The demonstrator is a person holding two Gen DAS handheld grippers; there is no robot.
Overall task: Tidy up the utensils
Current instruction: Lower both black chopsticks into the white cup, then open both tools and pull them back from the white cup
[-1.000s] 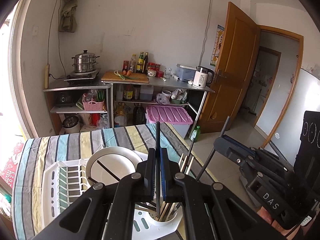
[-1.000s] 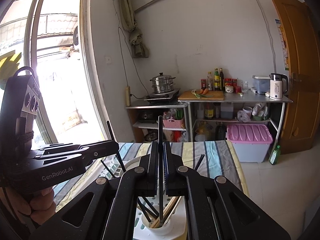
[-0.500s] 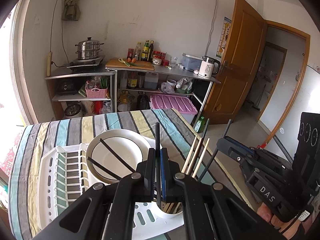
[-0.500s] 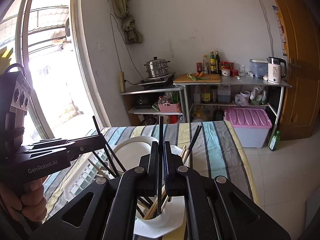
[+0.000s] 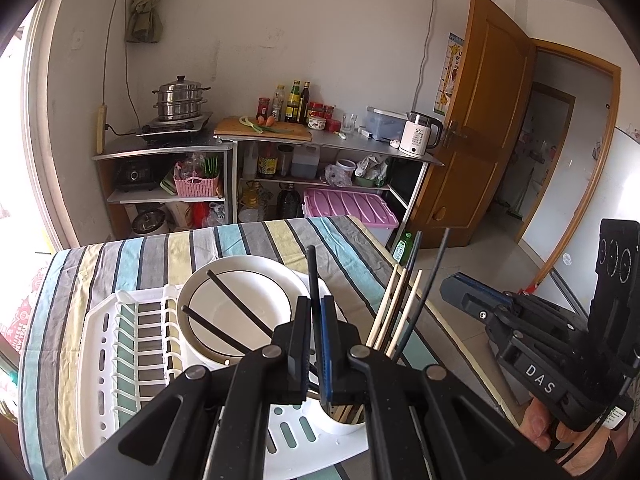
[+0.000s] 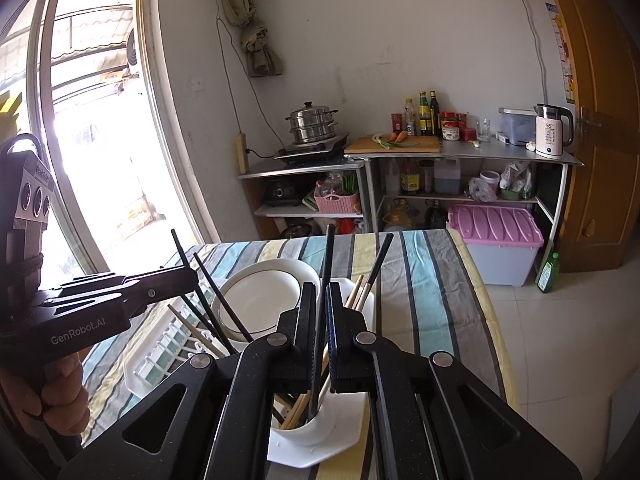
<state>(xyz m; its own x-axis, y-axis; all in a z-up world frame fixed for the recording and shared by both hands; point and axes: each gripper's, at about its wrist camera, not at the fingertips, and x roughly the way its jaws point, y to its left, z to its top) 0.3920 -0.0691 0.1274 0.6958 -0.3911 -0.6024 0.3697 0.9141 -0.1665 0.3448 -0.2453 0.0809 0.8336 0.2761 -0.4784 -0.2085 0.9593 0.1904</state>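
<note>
My left gripper (image 5: 316, 312) is shut on a black chopstick (image 5: 313, 276) that stands upright above the white utensil cup (image 5: 340, 426). My right gripper (image 6: 321, 300) is shut on another black chopstick (image 6: 326, 264) whose lower end reaches into the same cup (image 6: 310, 430). The cup holds several wooden chopsticks (image 5: 394, 308) and black ones. It sits at the corner of a white dish rack (image 5: 120, 344). A white plate (image 5: 236, 308) in the rack has two black chopsticks (image 5: 232, 300) lying on it. The left gripper also shows in the right wrist view (image 6: 188, 276).
The rack stands on a table with a striped cloth (image 5: 248, 240); its right edge (image 6: 480, 292) drops to the tiled floor. Behind are kitchen shelves (image 5: 264, 148), a pink-lidded bin (image 5: 348, 208) and an open wooden door (image 5: 472, 120).
Both grippers have lowered and tilted down toward the cup, each still holding its black chopstick. The right chopstick's lower end now reaches into the cup.
</note>
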